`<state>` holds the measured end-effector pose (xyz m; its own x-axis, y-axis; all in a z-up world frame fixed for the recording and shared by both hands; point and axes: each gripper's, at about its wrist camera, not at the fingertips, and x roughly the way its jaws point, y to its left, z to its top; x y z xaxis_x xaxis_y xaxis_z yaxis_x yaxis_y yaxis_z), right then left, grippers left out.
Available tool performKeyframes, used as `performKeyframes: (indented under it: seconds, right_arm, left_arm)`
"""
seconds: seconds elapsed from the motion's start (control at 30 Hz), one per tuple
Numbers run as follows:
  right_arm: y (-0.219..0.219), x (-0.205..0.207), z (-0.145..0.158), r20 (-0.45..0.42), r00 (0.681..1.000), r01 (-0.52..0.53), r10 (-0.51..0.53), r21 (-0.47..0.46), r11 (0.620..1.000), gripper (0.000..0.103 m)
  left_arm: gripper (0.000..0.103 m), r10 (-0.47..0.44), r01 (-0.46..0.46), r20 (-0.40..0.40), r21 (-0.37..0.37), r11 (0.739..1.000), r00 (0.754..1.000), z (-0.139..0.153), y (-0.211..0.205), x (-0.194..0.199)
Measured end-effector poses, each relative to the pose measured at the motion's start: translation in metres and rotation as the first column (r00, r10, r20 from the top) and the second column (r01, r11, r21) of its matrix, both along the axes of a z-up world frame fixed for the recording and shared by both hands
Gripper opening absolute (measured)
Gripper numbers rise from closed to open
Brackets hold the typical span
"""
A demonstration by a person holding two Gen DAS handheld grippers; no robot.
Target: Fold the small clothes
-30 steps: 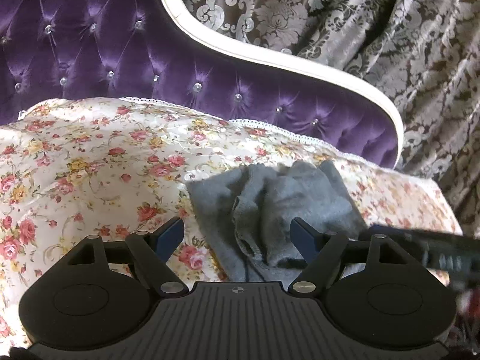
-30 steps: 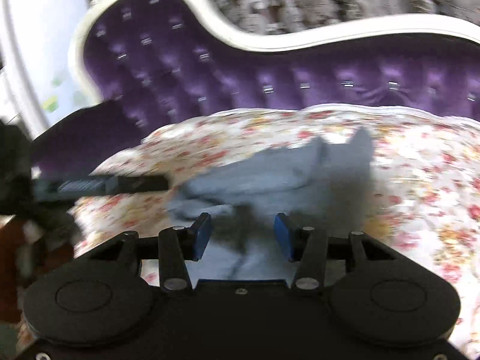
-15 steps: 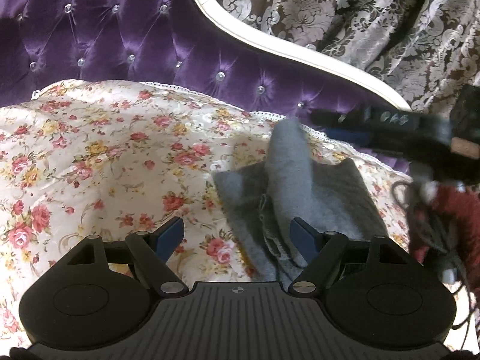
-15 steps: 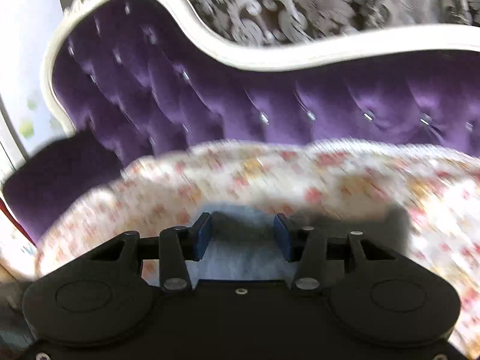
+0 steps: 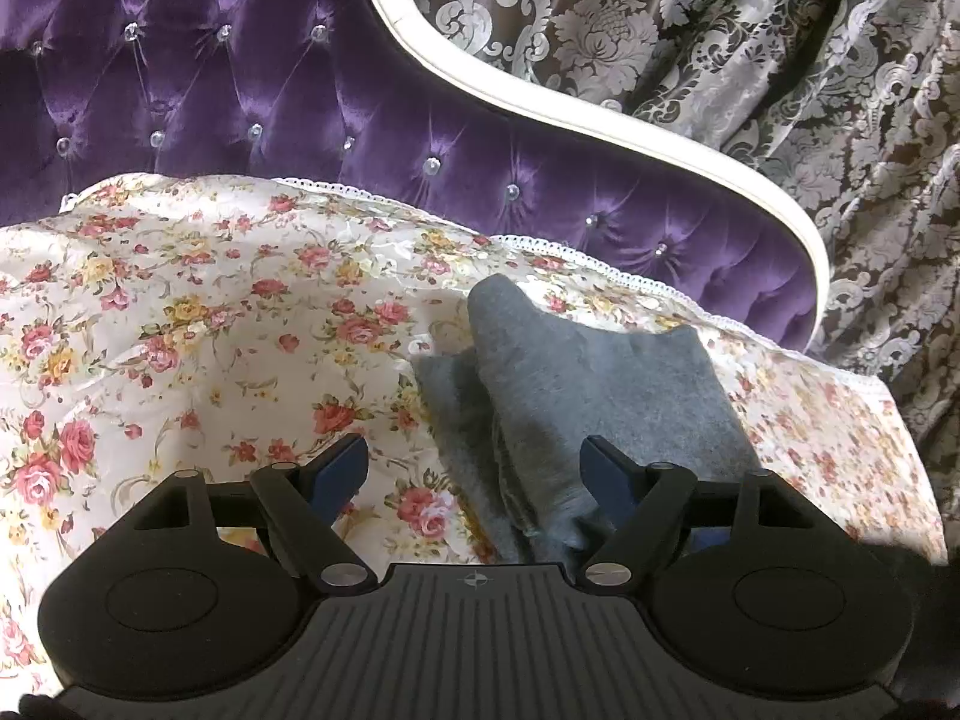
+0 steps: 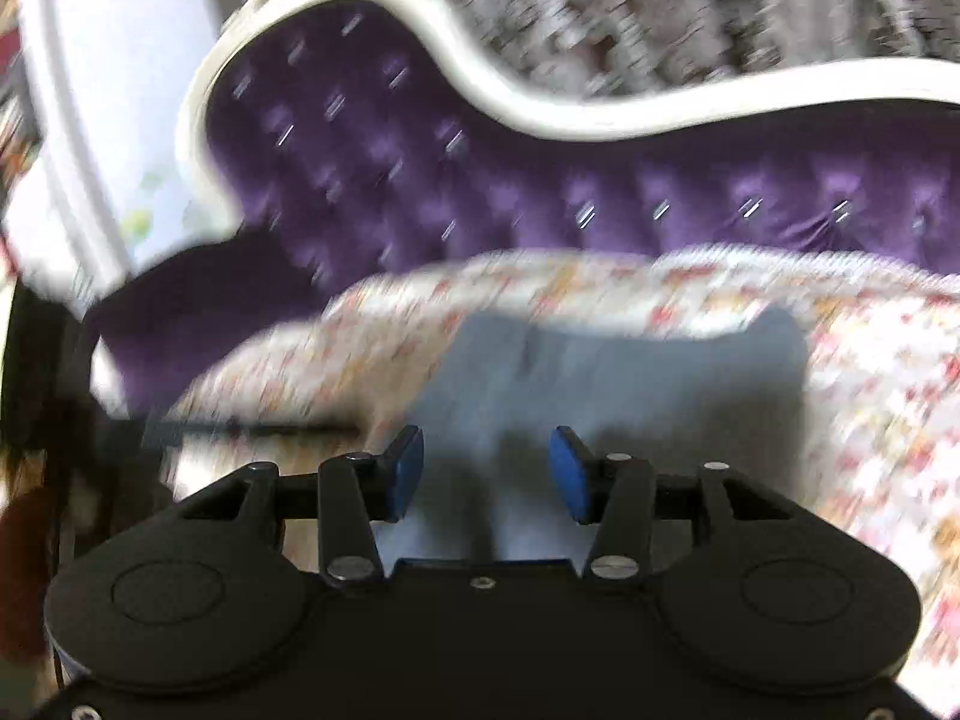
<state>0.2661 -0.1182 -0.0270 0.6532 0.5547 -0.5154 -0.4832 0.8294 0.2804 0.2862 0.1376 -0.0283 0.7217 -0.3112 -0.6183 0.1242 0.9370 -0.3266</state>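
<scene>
Grey knit garment: soft, light, best pinched at an edge

Grey knit garment (image 5: 594,396) lies folded on the floral bedspread (image 5: 198,312), before the purple tufted headboard (image 5: 240,102). Left tool (image 5: 474,474) gapes wide, empty, its right pad beside the cloth's near edge. Right tool (image 6: 486,471) stands half open over the blurred cloth, gripping nothing. Limp fabric will sag; I'd take a corner or the layered hem.
</scene>
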Motion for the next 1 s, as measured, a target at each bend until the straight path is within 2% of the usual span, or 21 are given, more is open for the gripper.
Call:
performKeyframes:
  seconds: [0.17,0.27,0.4,0.53,0.57,0.6,0.63,0.67,0.7,0.73,0.8,0.87,0.97,1.0]
  right_arm:
    - [0.046,-0.037,-0.036,-0.081,0.979,-0.196,0.187,-0.125,0.973,0.057]
    - [0.047,-0.054,-0.032,-0.066,0.973,-0.230,0.223,-0.122,0.966,0.056]
    - [0.015,-0.065,-0.014,-0.020,0.995,-0.099,0.097,-0.064,0.993,0.058]
    - [-0.017,-0.076,-0.007,0.040,0.996,0.086,-0.083,-0.084,0.993,0.063]
    - [-0.024,-0.076,-0.008,0.038,0.991,0.128,-0.125,-0.083,0.988,0.070]
    - [-0.031,-0.074,-0.009,0.022,0.987,0.162,-0.161,-0.081,0.983,0.080]
    - [-0.038,-0.070,-0.013,-0.004,0.982,0.190,-0.191,-0.065,0.980,0.081]
    - [-0.043,-0.068,-0.016,-0.027,0.977,0.208,-0.210,-0.047,0.977,0.081]
    - [-0.047,-0.063,-0.020,-0.060,0.972,0.227,-0.228,-0.027,0.973,0.081]
    - [-0.050,-0.058,-0.025,-0.090,0.965,0.246,-0.246,-0.011,0.969,0.081]
    - [-0.059,-0.052,-0.035,-0.141,0.953,0.273,-0.267,0.030,0.961,0.081]
    - [-0.065,-0.047,-0.042,-0.196,0.942,0.293,-0.274,0.077,0.953,0.080]
    - [-0.066,-0.043,-0.049,-0.242,0.932,0.305,-0.270,0.125,0.944,0.076]
    - [-0.065,-0.043,-0.049,-0.239,0.933,0.305,-0.271,0.120,0.945,0.071]
  left_arm:
    - [0.077,-0.028,0.028,0.023,0.000,1.000,0.999,0.004,-0.006,-0.003]
    - [0.077,-0.065,0.065,0.040,0.002,0.998,0.997,0.005,-0.013,-0.006]
    - [0.077,-0.137,0.137,0.049,0.011,0.991,0.989,0.007,-0.026,-0.011]
    - [0.076,-0.203,0.203,0.023,0.021,0.979,0.979,0.000,-0.038,-0.013]
    - [0.076,-0.207,0.206,0.013,0.024,0.978,0.978,-0.003,-0.041,-0.013]
    - [0.076,-0.204,0.204,-0.004,0.029,0.978,0.979,-0.007,-0.044,-0.011]
    - [0.075,-0.197,0.198,-0.029,0.037,0.979,0.980,-0.011,-0.045,-0.009]
    - [0.068,-0.187,0.190,-0.060,0.046,0.981,0.981,-0.016,-0.046,-0.007]
    - [0.056,-0.176,0.181,-0.090,0.051,0.982,0.980,-0.021,-0.046,-0.005]
    - [0.053,-0.164,0.171,-0.126,0.048,0.984,0.978,-0.028,-0.045,-0.001]
    - [0.051,-0.146,0.152,-0.177,0.021,0.988,0.973,-0.038,-0.039,0.002]
    - [0.051,-0.138,0.138,-0.195,-0.012,0.990,0.971,-0.041,-0.034,0.004]
    - [0.051,-0.132,0.136,-0.193,0.003,0.991,0.972,-0.038,-0.033,0.003]
    - [0.051,-0.130,0.135,-0.192,0.011,0.991,0.973,-0.037,-0.034,0.002]
